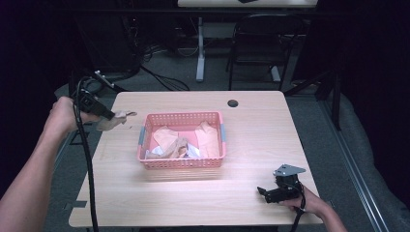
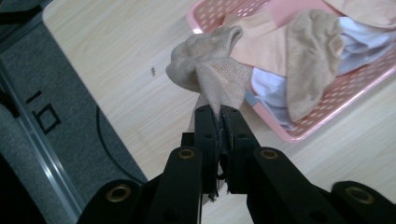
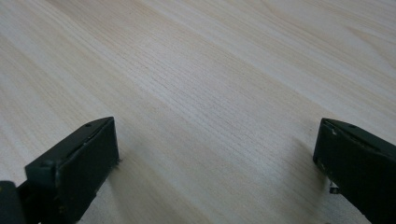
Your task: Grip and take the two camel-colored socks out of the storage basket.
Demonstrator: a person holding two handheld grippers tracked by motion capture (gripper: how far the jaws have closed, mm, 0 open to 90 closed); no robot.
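We list one beige sock (image 2: 210, 70), pinched in our left tool (image 2: 222, 116), held left of the pink basket (image 1: 181, 162) above the bench (image 1: 203, 198) edge. Right tool (image 1: 276, 193): jaws wide, empty, near the basket's front right.

Beige sock (image 2: 210, 70), pink basket (image 1: 181, 163) w/ peach & white cloths (image 1: 208, 137), light-wood table (image 1: 193, 198).

No legible text, label, brand or number on any surface in view

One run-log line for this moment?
left tongs: shut on beige sock | right tongs: open, on table | basket: more socks
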